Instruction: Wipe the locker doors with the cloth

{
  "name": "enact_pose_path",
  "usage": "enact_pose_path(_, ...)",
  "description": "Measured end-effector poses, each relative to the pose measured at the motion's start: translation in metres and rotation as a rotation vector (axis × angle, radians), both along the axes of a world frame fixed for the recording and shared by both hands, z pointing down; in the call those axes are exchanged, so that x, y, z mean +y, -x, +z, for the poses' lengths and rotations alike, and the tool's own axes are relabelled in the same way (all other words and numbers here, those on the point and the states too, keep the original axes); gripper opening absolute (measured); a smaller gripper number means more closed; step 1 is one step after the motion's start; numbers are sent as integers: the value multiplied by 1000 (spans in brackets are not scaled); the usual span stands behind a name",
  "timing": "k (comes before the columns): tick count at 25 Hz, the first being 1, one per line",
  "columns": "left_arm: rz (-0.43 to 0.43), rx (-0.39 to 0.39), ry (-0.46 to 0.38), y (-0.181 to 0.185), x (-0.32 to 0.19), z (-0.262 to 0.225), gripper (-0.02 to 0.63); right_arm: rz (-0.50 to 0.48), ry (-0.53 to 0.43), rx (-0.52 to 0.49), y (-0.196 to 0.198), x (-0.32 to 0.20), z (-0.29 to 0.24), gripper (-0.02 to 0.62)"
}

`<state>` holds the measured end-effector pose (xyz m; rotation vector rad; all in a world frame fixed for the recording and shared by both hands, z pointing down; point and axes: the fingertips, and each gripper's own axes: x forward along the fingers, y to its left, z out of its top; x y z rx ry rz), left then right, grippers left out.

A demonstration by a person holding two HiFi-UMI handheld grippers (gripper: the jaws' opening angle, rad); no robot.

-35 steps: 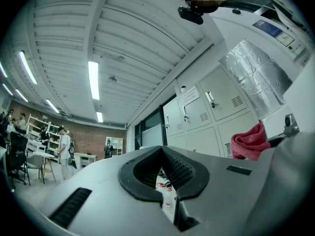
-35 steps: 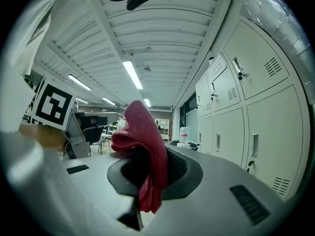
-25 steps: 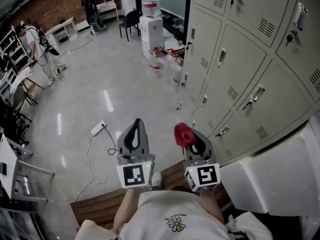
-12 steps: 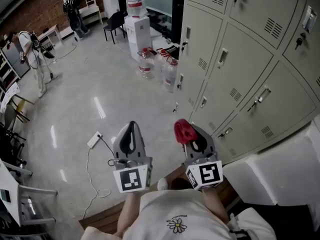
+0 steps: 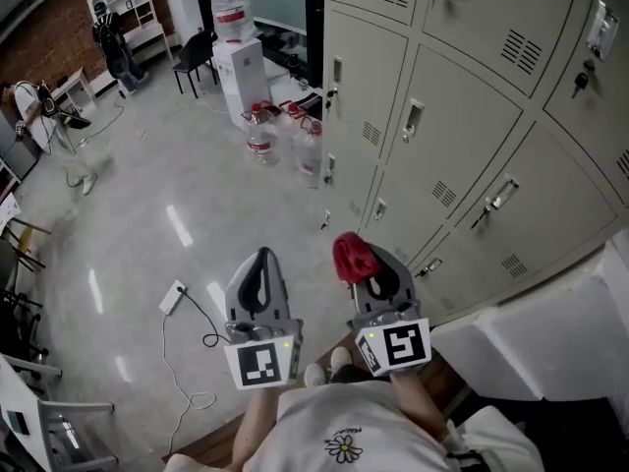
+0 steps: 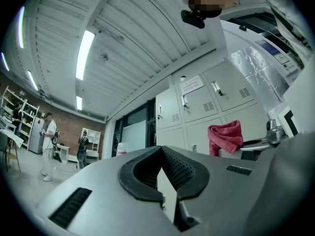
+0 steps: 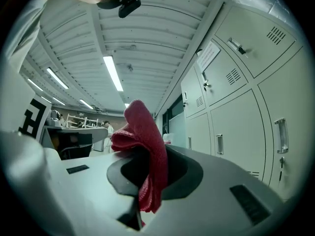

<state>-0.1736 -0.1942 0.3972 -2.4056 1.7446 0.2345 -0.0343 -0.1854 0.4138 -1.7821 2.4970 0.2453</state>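
Observation:
A red cloth (image 5: 348, 255) sticks up from between the jaws of my right gripper (image 5: 367, 264), which is shut on it. In the right gripper view the cloth (image 7: 143, 132) stands bunched above the gripper (image 7: 147, 163), with a strip hanging down between the pads. The beige locker doors (image 5: 462, 141) fill the right side of the head view, some way ahead of the cloth and not touching it. They also rise at the right as lockers (image 7: 231, 127) in the right gripper view. My left gripper (image 5: 263, 256) is held beside the right one, shut, its tips (image 6: 160, 150) meeting on nothing.
White foam boxes (image 5: 536, 347) sit at the lower right beside the lockers. A water dispenser (image 5: 236, 62) and several water bottles (image 5: 280, 136) stand by the lockers' far end. A power strip (image 5: 172, 296) with its cable lies on the floor at left. A person (image 6: 48, 146) stands far off.
The view has shifted forward and left along the lockers, and the wooden platform underfoot has nearly left the frame. Both grippers keep the same pose, the cloth still held.

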Motion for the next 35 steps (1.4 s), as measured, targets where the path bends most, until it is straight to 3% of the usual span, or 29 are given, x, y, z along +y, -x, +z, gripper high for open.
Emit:
enact_pose_path(5,55,-23,-17,-55,-33,-8,16,45,-10,-15,-42,-21,-5,26)
enact_pose_path(11,205,-16,2,-125,-53,-2,17,166,-1,-36,-100,-34,-2,26)
enact_pose_path(22,578,-6,-71,-244,-59,-26,17,527,-28,-23,-193,-7,-11,26)
enact_pose_path(28,720,-13,-58,-282,-50,-25,17,700,-36,-18,-229,17,-13,26)
enact_pose_path(35,810,-13,-43,-304,-46,-28,15,812,-44,-12,-242,38,-15,26)
